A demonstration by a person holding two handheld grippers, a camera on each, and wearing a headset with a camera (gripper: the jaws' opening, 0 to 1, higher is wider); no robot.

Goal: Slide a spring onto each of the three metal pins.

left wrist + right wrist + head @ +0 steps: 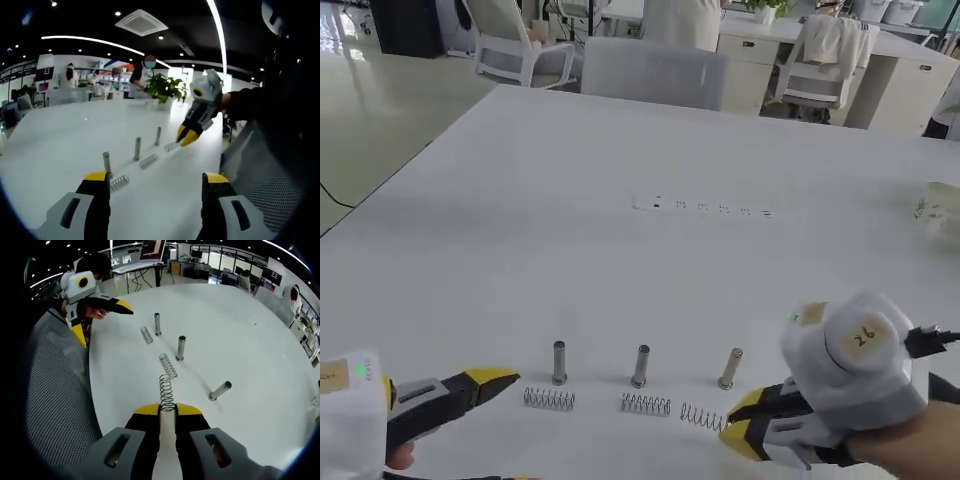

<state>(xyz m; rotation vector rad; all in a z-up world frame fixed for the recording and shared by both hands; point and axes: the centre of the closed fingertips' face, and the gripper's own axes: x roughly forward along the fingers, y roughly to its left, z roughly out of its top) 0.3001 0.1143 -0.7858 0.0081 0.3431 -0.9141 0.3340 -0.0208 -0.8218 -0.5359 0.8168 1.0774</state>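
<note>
Right gripper pinched tight on the near end of the third spring, low at five o'clock on the white table. Left gripper, jaws spread wide, holding nothing, beside the first spring. Step one, by the look: no pin dressed yet. Next: lift, swing the free end to one o'clock, line up over the third pin, drop it down. Middle spring waiting. Legible: "26" inked atop the right gripper.
</note>
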